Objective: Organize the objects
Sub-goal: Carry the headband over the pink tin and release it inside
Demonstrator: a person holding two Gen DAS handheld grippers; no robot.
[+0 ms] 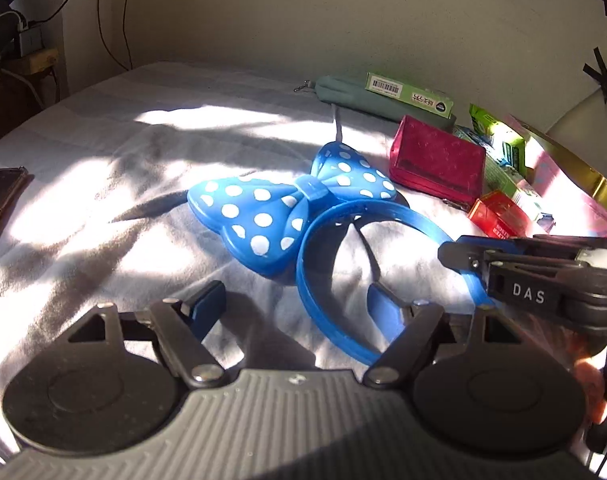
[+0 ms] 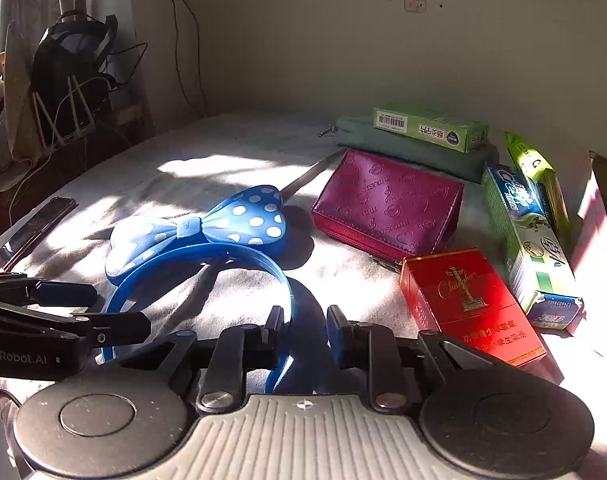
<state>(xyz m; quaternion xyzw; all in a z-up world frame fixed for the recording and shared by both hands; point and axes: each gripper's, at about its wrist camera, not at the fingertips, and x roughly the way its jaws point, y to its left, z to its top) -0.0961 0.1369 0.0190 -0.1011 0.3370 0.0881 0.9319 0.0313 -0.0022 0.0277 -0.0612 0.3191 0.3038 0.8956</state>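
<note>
A blue headband with a white-dotted bow (image 1: 263,216) lies on the grey cloth; it also shows in the right wrist view (image 2: 207,228). My left gripper (image 1: 299,304) is open, its fingers astride the near end of the band without touching it. My right gripper (image 2: 303,326) has its jaws partly closed around the band's right arm, with a gap still showing on one side. It appears in the left wrist view (image 1: 463,258) at the band's right side. The left gripper shows at the left of the right wrist view (image 2: 91,312).
A magenta wallet (image 2: 387,204), red cigarette pack (image 2: 471,304), toothpaste box (image 2: 527,248), green box (image 2: 431,128) on a teal pouch (image 2: 415,152) and a green packet (image 2: 531,168) crowd the right. A dark phone (image 2: 35,228) lies at the left edge. Wall behind.
</note>
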